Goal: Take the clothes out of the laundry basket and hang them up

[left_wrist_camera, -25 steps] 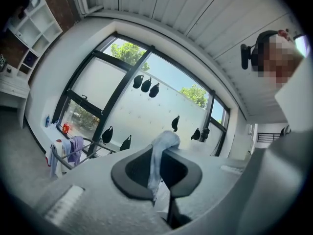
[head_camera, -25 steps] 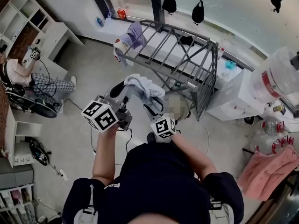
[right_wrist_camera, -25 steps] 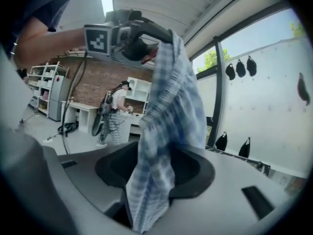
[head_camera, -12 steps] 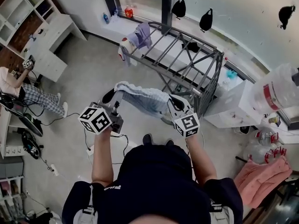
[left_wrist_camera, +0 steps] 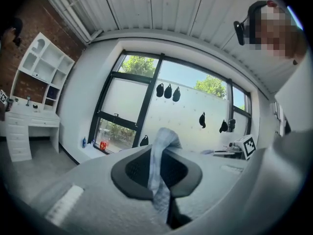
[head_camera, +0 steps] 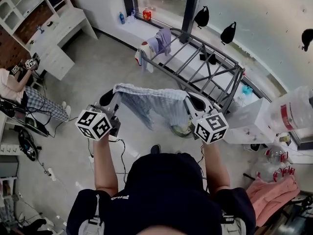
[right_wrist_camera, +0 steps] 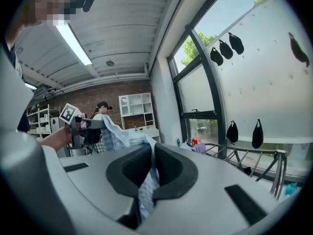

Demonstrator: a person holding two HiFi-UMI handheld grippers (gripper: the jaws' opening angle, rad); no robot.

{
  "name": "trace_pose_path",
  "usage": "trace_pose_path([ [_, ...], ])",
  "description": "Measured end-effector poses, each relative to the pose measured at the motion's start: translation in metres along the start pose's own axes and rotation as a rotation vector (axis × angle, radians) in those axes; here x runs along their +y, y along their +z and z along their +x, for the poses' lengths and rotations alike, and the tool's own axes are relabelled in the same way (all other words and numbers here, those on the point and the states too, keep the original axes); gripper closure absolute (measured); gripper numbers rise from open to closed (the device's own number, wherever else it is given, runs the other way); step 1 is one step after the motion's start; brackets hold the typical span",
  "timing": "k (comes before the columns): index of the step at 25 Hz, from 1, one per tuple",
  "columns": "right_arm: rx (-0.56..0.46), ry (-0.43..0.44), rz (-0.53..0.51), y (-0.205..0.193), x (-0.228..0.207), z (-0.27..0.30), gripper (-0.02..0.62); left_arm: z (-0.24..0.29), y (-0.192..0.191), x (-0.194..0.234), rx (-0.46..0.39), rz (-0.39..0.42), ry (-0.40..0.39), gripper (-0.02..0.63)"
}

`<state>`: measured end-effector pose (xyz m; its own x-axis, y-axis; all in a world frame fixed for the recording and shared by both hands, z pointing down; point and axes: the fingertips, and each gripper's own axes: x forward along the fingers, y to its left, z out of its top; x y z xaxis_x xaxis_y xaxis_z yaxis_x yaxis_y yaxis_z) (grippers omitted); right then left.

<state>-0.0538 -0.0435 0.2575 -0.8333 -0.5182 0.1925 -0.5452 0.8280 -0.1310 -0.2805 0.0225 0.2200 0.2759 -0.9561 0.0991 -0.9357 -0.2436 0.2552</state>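
A light blue checked garment (head_camera: 155,101) is stretched out in the air between my two grippers, in front of the person's chest. My left gripper (head_camera: 110,98) is shut on its left end, and the cloth (left_wrist_camera: 161,146) is pinched between the dark pads. My right gripper (head_camera: 193,102) is shut on its right end, where the fabric (right_wrist_camera: 145,190) hangs down out of the closed jaws. Beyond the garment stands the grey metal drying rack (head_camera: 210,72), with a lilac and a white piece (head_camera: 157,44) draped over its left corner. The garment's lower part hides a round thing on the floor.
A white desk and shelves (head_camera: 58,31) stand at the upper left, and a person (head_camera: 22,84) sits at the left edge. A white cabinet (head_camera: 252,124) and bottles are at the right, with a pink cloth (head_camera: 271,195) below. Cables (head_camera: 122,153) lie on the floor.
The garment was bunched between the two grippers held close together. The hands have since risen and moved apart, and the cloth now hangs spread wide between them.
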Motion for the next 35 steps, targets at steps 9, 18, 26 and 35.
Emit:
trace_pose_path([
  [9,0.057,-0.109,-0.037,0.024,-0.001,0.057,0.584,0.023,0.035,0.059,0.067,0.224,0.039,0.577],
  [18,0.101,-0.156,-0.032,0.02,-0.04,0.101,0.584,0.095,0.044,0.097,0.061,0.174,0.036,0.577],
  [26,0.138,-0.179,0.001,0.025,-0.101,0.138,0.584,0.185,0.046,0.126,0.092,0.112,0.056,0.577],
  [35,0.084,-0.242,-0.029,0.073,-0.201,0.176,0.584,0.306,0.087,0.135,0.097,0.181,-0.001,0.577],
])
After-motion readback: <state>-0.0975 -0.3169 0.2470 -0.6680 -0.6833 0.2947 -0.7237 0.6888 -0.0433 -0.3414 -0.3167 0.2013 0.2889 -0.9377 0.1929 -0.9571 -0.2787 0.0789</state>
